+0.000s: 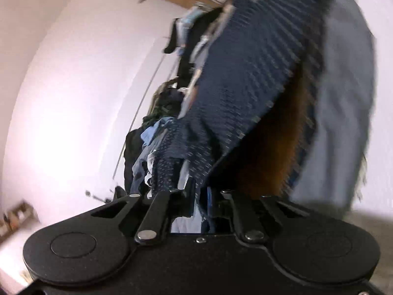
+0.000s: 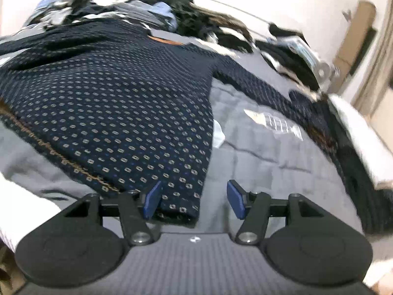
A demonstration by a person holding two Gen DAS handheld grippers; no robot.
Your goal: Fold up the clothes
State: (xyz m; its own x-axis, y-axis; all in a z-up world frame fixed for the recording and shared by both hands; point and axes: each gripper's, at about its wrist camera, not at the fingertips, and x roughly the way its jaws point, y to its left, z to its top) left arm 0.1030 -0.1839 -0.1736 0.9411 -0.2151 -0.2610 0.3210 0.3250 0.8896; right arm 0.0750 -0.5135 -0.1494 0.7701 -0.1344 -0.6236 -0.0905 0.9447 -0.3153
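A navy sweater (image 2: pixel 110 110) with small beige and blue diamonds lies spread on a grey bedspread (image 2: pixel 270 159), one sleeve (image 2: pixel 270 91) stretching to the right. My right gripper (image 2: pixel 194 201) is open just above the sweater's near hem corner, with the left blue pad over the fabric and the right pad over bare bedspread. In the left wrist view the same sweater (image 1: pixel 245 73) hangs close in front, blurred, its brown inner side showing. My left gripper (image 1: pixel 199 196) is shut on a fold of it, the fabric pinched between its fingers.
A heap of dark and light blue clothes (image 2: pixel 196 12) lies along the far side of the bed, seen also as a pile (image 1: pixel 147 142) against a white wall. A white label (image 2: pixel 272 123) lies on the bedspread. Cardboard (image 2: pixel 356 36) leans at the far right.
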